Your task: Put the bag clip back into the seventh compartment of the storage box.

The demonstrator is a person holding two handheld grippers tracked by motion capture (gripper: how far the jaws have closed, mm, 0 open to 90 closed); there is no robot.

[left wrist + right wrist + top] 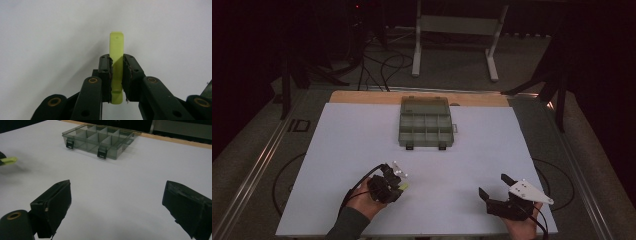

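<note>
A small yellow-green plastic piece stands clamped between the two black pads of my left gripper, its tip sticking out past them. From above, that left gripper hovers over the near left of the white sheet with the yellow-green piece at its tip. At the near right my right gripper rests with its jaws wide apart and nothing between them. In the right gripper view the yellow-green piece shows at the far left edge.
A smoky transparent compartment box with two black latches lies open at the far middle of the white sheet; the box has several empty cells. A wooden table edge runs behind it.
</note>
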